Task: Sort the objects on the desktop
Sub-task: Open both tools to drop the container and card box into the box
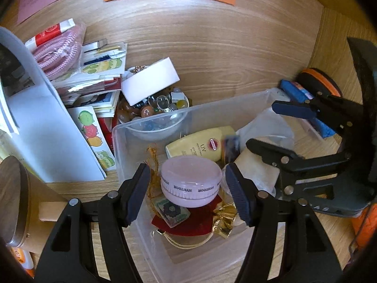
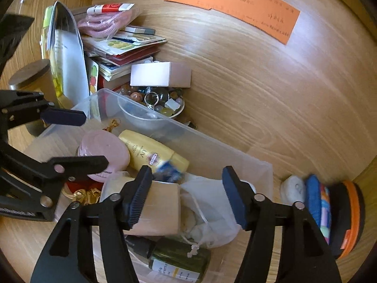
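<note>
Round pink plastic jar [image 1: 191,181], likely light, rigid and slippery, sits between my open left tongs [image 1: 188,194]; I'd grip its ribbed sides, while my right tongs [image 2: 188,198] gape over the clear plastic bin [image 2: 213,145].

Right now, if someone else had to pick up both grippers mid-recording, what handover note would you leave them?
Left gripper: jaws open, either side of the pink jar, not gripping it.
Right gripper: jaws open, empty, over the beige box and white drawstring pouch.
Done: the clear plastic bin already holds the jar, yellow sunscreen tube, red pouch, green bottle.
Left: bead bowl, white box, card stack, blue cloth sit outside on the desk.
</note>
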`<state>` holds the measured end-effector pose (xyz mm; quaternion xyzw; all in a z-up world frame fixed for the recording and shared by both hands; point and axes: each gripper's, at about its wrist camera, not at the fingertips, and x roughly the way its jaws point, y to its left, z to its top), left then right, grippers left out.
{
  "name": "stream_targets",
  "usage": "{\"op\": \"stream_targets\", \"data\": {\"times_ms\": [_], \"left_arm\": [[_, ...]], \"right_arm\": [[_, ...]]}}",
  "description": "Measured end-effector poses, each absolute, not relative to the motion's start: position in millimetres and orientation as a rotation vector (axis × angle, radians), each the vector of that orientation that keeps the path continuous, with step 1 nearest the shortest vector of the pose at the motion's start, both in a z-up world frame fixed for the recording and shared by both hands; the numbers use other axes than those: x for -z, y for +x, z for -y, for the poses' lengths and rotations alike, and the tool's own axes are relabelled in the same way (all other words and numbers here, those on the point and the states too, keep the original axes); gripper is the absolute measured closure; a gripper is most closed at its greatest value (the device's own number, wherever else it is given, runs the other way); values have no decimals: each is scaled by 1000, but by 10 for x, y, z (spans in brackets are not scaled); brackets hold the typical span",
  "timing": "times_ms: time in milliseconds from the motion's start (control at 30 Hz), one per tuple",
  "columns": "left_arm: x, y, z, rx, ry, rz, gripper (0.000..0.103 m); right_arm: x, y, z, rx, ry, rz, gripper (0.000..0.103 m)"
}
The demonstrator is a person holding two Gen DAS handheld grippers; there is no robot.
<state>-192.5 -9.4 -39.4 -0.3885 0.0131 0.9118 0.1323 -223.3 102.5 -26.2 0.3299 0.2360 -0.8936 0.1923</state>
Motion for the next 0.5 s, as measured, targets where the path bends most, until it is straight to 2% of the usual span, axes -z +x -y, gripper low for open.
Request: {"op": "stream_targets", "data": {"times_ms": [133,200,267,500], "left_arm": [[302,-1867,166,-2647,-1093,3,35],[277,-1852,181,-2649,-1084,16,31],[235,-1826,194,-2652,-1072,30,30],[116,-1666,232,-2677,-1029,35,26]], "right_arm": [[239,-2204,-1020,2512,921,-678,40],[222,-2172,-1033,2519,921,-684,38],[200,-2137,-1049,2526,919,-683,31],[76,-1903,-1157,2566,883,-688,27]]}}
